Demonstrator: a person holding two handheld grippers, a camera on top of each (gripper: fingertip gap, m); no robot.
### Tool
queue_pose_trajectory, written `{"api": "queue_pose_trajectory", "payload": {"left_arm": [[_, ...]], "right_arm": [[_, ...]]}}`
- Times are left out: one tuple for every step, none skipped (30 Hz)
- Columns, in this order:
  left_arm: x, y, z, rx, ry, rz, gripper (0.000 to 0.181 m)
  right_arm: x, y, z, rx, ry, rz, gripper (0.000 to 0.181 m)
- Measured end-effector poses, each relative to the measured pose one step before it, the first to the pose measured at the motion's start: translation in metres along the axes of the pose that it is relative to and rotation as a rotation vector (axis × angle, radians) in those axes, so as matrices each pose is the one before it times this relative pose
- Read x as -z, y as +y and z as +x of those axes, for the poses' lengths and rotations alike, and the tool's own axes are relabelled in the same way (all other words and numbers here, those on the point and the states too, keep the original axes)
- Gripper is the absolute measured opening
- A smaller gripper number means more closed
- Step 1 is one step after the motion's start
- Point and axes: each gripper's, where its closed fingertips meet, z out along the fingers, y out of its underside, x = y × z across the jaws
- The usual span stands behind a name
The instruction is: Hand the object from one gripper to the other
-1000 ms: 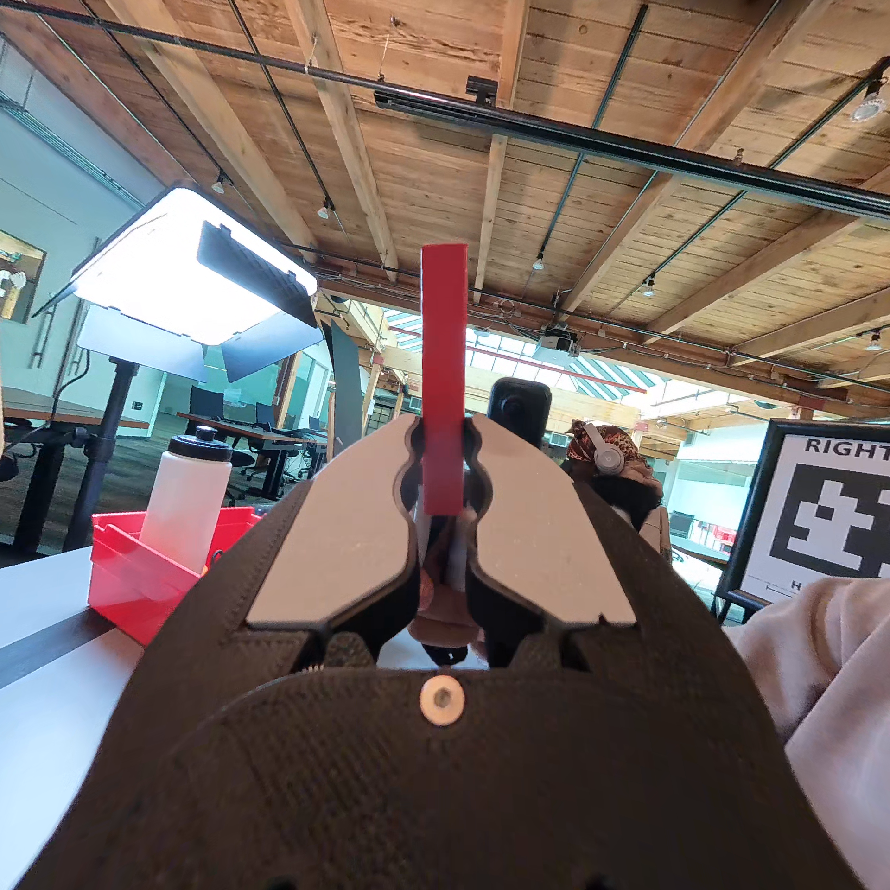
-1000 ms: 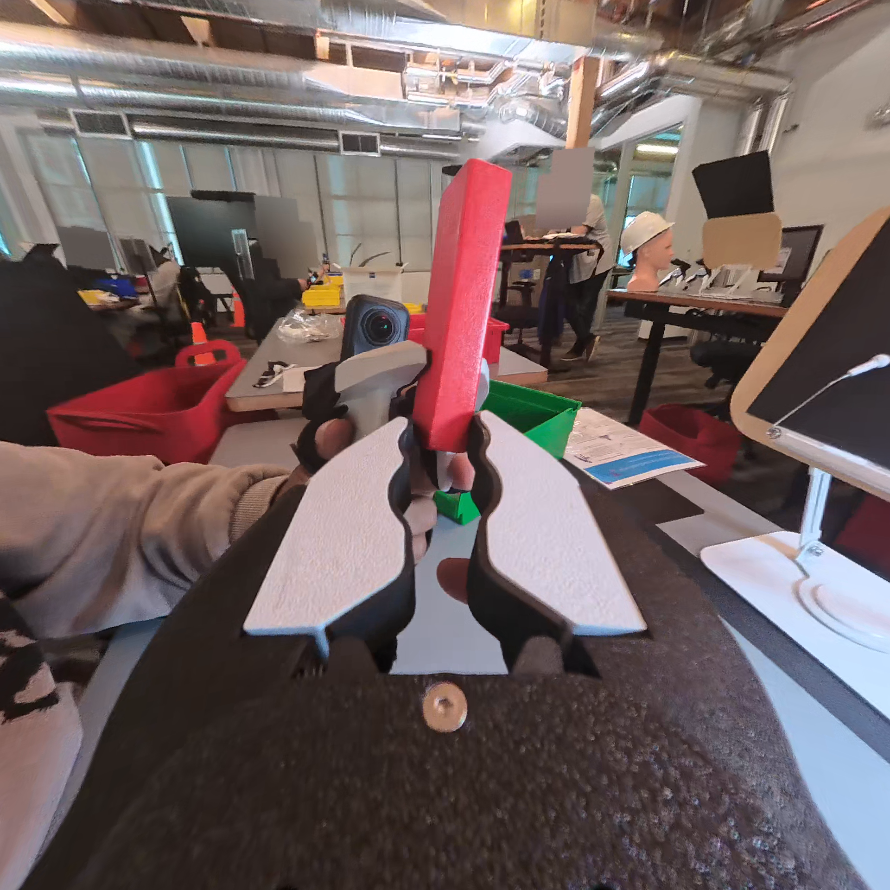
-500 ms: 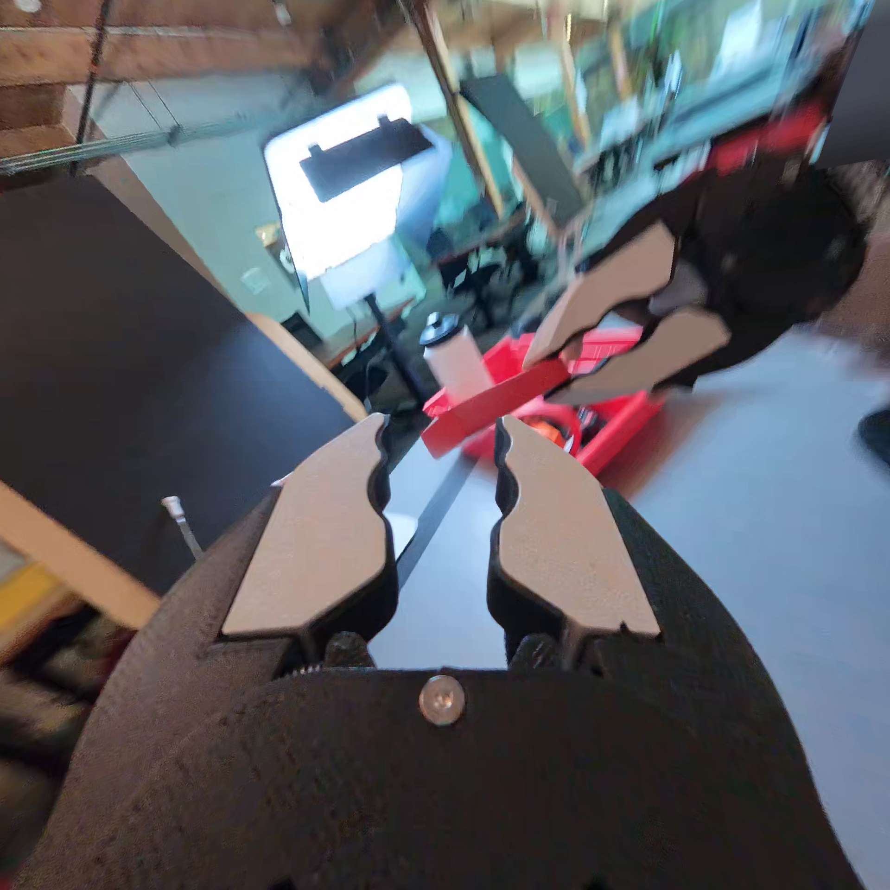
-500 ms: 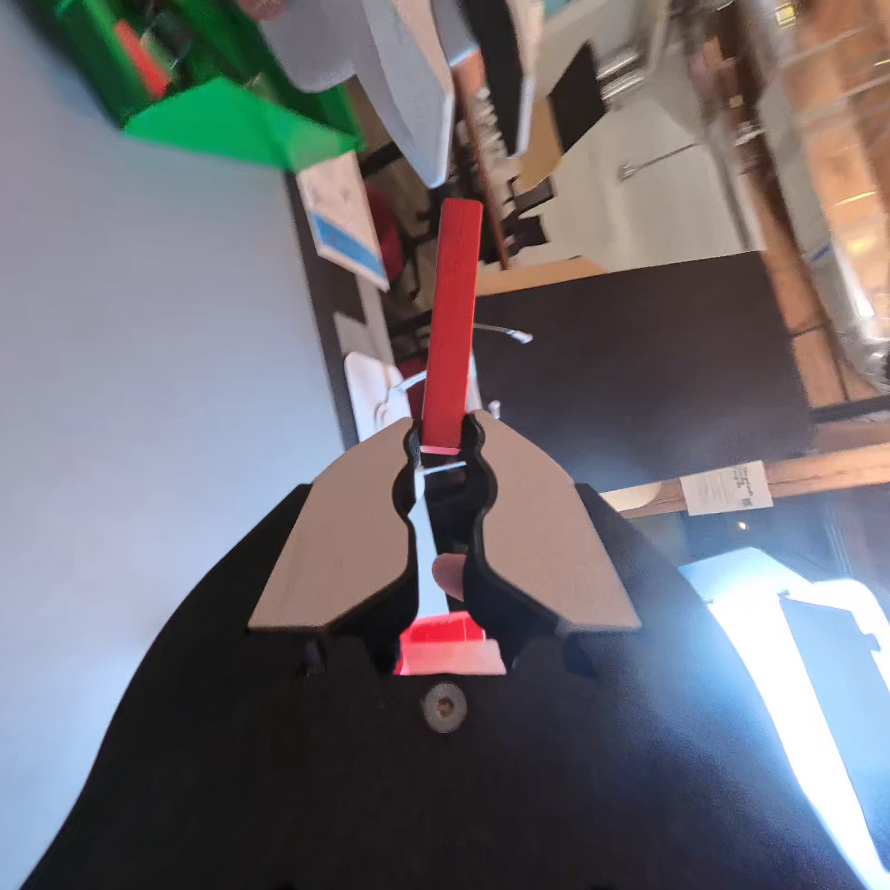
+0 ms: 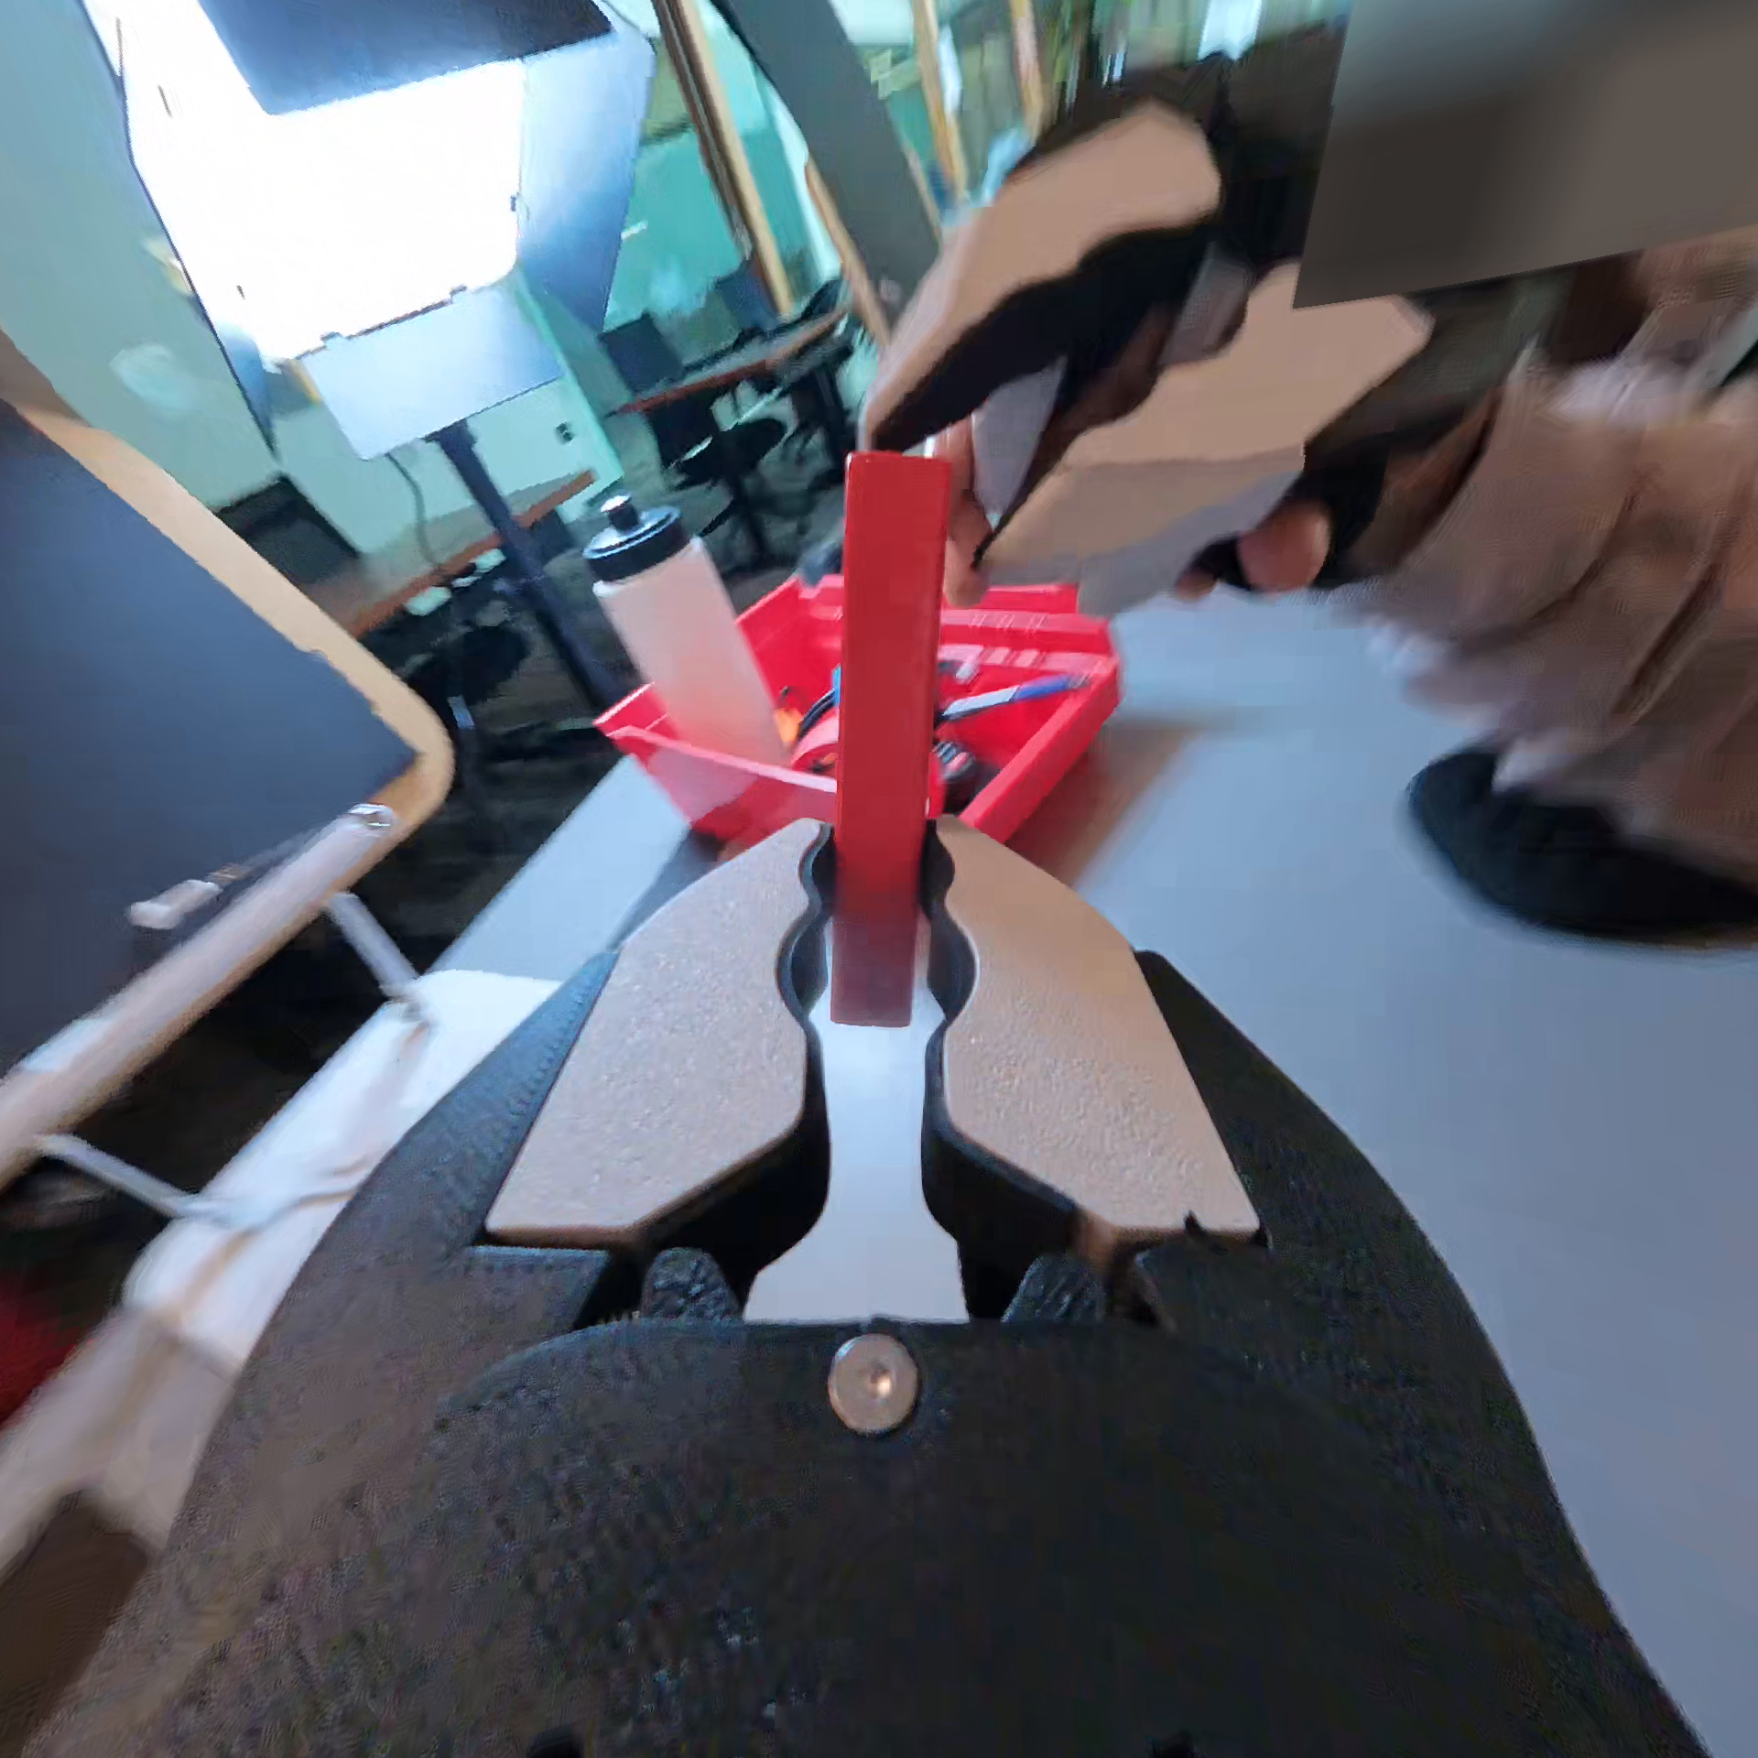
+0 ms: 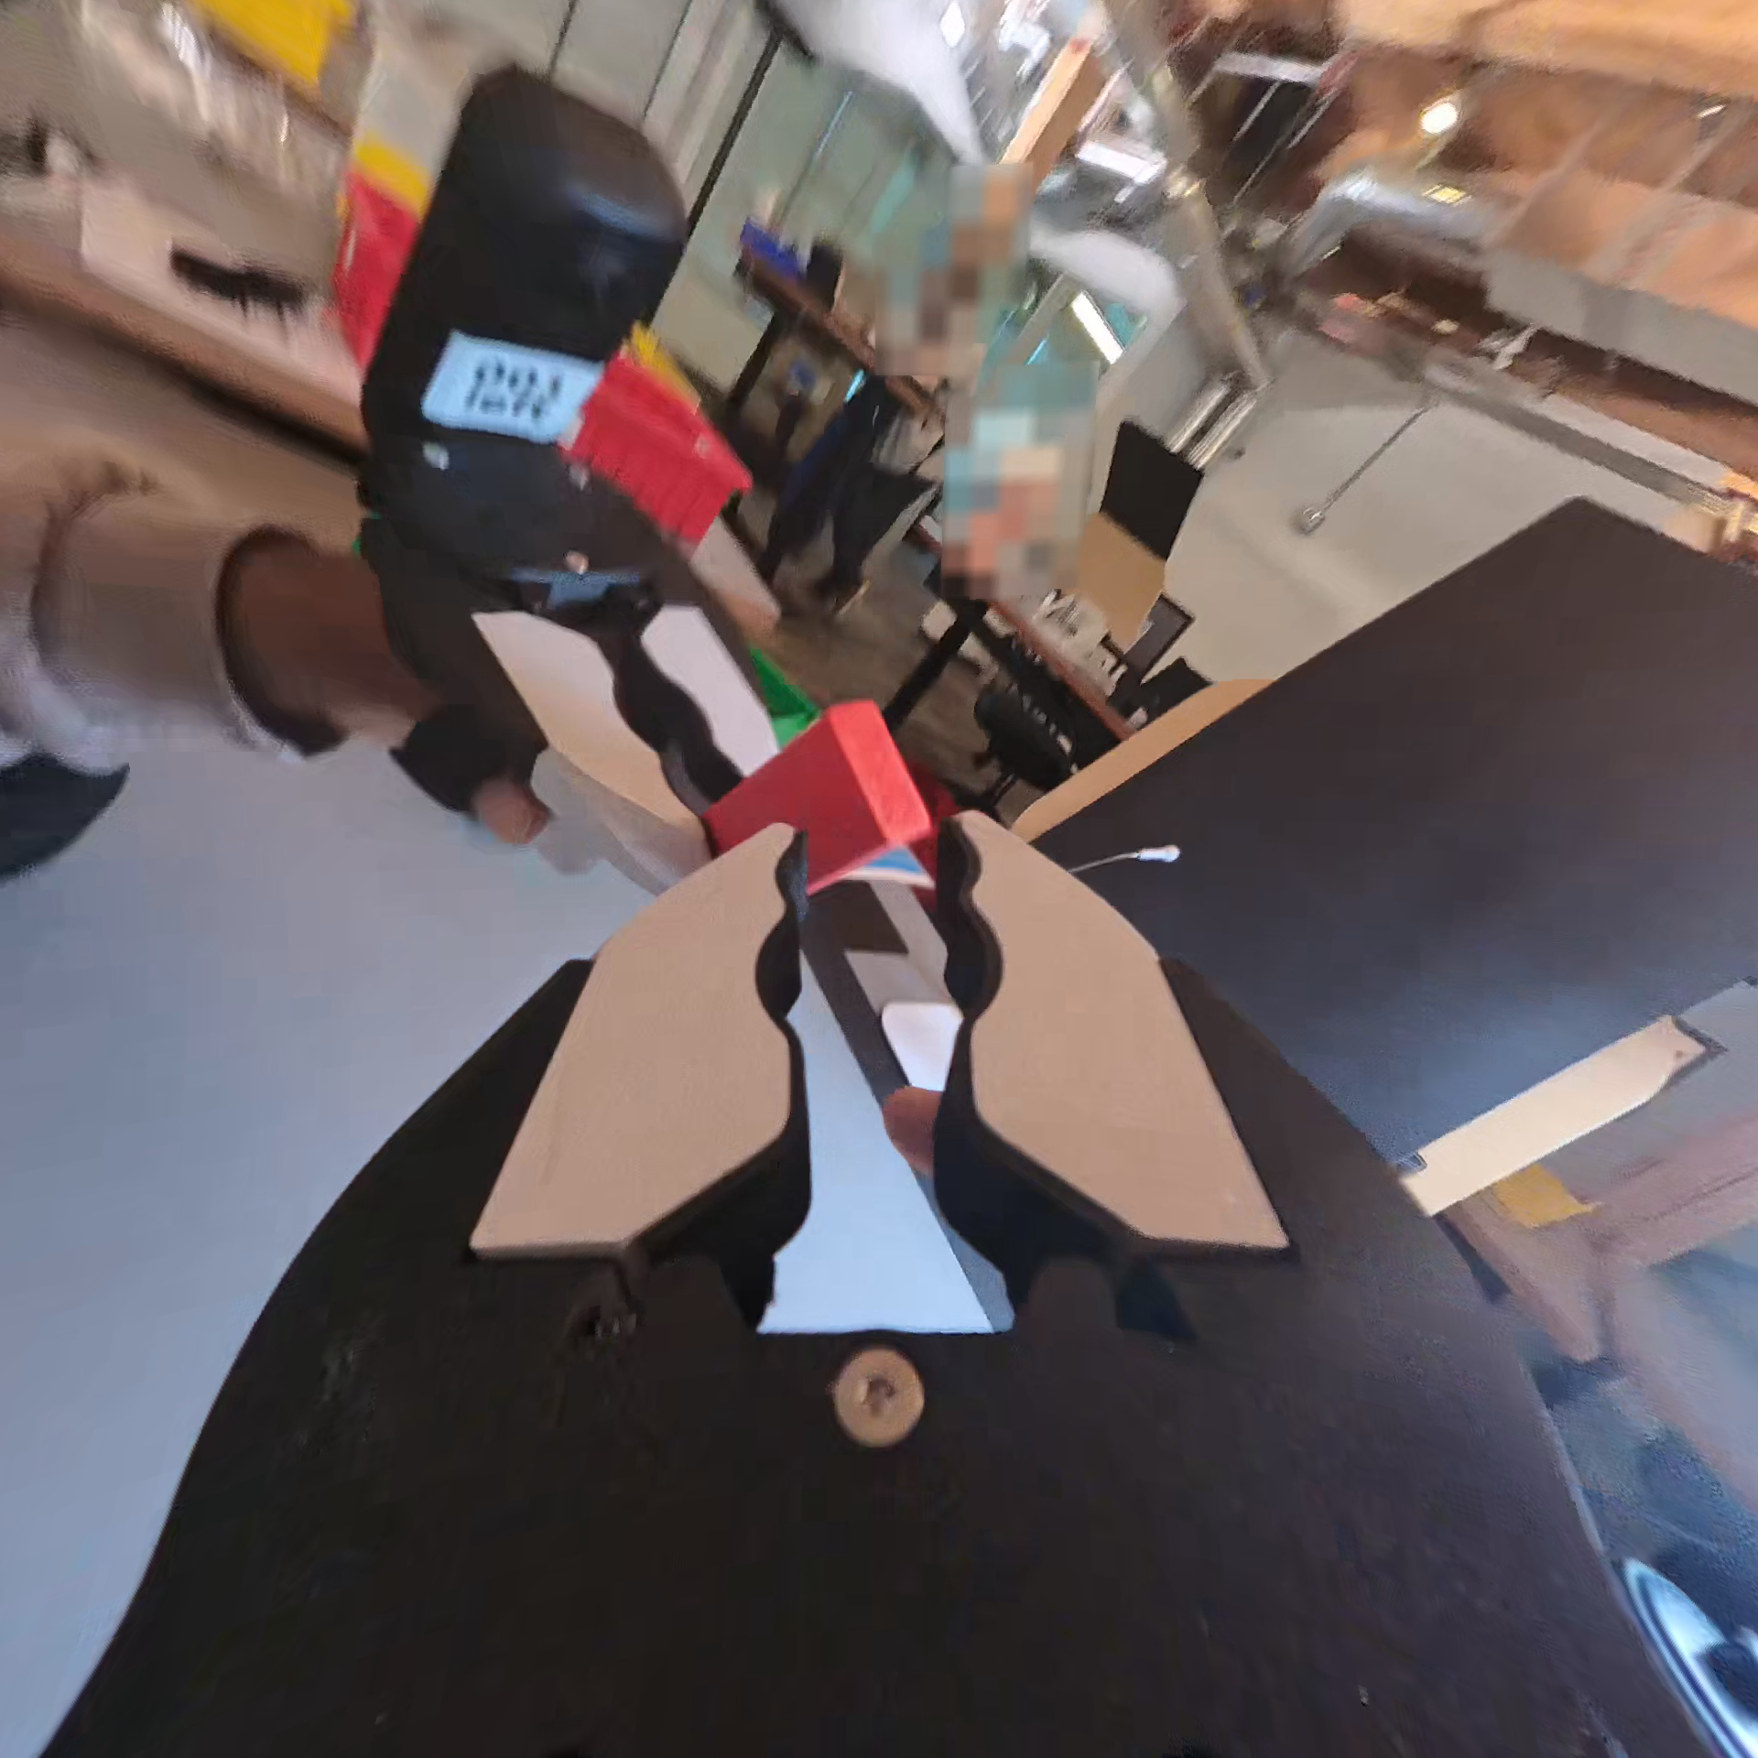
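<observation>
- Centre frame, left wrist view: left gripper [image 5: 877, 847] is clamping the lower end of a long red rectangular block [image 5: 889, 666], which is standing upright.
- Upper right: right gripper [image 5: 961, 514] is hanging spread apart just beside the block's top, gripping nothing.
- Behind: red plastic bin [image 5: 1037, 752] is sitting on grey table [image 5: 1332, 951].

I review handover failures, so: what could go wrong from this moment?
The left claw grips only the red block's lower end, so the tall block could pivot or slip. The open right claw, blurred and close to the block's top, could knock it. A dropped block might fall into the red bin.
</observation>
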Motion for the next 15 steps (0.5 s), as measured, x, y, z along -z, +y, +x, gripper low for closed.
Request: {"api": "queue_pose_trajectory", "payload": {"left_arm": [[0.00145, -0.00692, -0.00011, 0.1314, 0.0429, 0.0555, 0.016], [0.00126, -0.00581, 0.00060, 0.1359, 0.0472, 0.0445, 0.016], [0.00117, -0.00460, 0.00037, 0.1349, 0.0442, 0.0360, 0.016], [0.00097, -0.00377, -0.00010, 0.1271, 0.0382, 0.0326, 0.016], [0.00092, -0.00337, -0.00028, 0.1152, 0.0346, 0.0308, 0.016], [0.00041, -0.00135, -0.00043, 0.1029, 0.0305, 0.0177, 0.016], [-0.00039, 0.00150, -0.00051, 0.0848, 0.0253, -0.0031, 0.017], [-0.00119, 0.00273, -0.00016, 0.0620, 0.0231, -0.0116, 0.017], [-0.00145, 0.00219, -0.00113, 0.0429, 0.0096, -0.0051, 0.017], [-0.00151, 0.00192, -0.00209, 0.0267, -0.0025, -0.0028, 0.017], [-0.00137, 0.00199, -0.00128, 0.0180, -0.0007, -0.0061, 0.017], [-0.00109, 0.00115, 0.00039, 0.0192, 0.0085, -0.0011, 0.017], [-0.00067, 0.00046, 0.00239, 0.0219, 0.0194, 0.0008, 0.017], [-0.00062, 0.00038, 0.00274, 0.0173, 0.0170, -0.0008, 0.016], [-0.00083, 0.00103, 0.00219, 0.0059, 0.0077, -0.0067, 0.016]], "right_arm": [[0.00166, -0.00282, 0.00558, -0.0086, 0.0272, 0.0303, 0.032], [0.00109, -0.00180, 0.00335, 0.0308, 0.0287, 0.0196, 0.038], [0.00036, -0.00227, -0.00042, 0.0683, 0.0212, 0.0168, 0.046], [-0.00012, -0.00250, -0.00391, 0.1013, 0.0141, 0.0132, 0.053], [-0.00104, -0.00118, -0.00484, 0.1195, 0.0174, -0.0014, 0.057], [-0.00235, 0.00110, -0.00697, 0.1160, 0.0033, -0.0216, 0.061], [-0.00352, 0.00192, -0.00963, 0.0900, -0.0165, -0.0275, 0.067], [-0.00401, 0.00096, -0.00917, 0.0610, -0.0160, -0.0183, 0.071], [-0.00409, -0.00002, -0.00782, 0.0478, -0.0064, -0.0069, 0.072], [-0.00436, 0.00087, -0.00657, 0.0528, 0.0048, -0.0102, 0.073], [-0.00410, 0.00178, -0.00615, 0.0578, 0.0093, -0.0142, 0.072], [-0.00377, 0.00198, -0.00470, 0.0518, 0.0181, -0.0128, 0.071], [-0.00291, 0.00273, -0.00203, 0.0441, 0.0343, -0.0124, 0.068], [-0.00184, 0.00229, -0.00120, 0.0360, 0.0395, -0.0034, 0.063], [-0.00068, 0.00105, 0.00183, 0.0257, 0.0597, 0.0024, 0.056]]}}
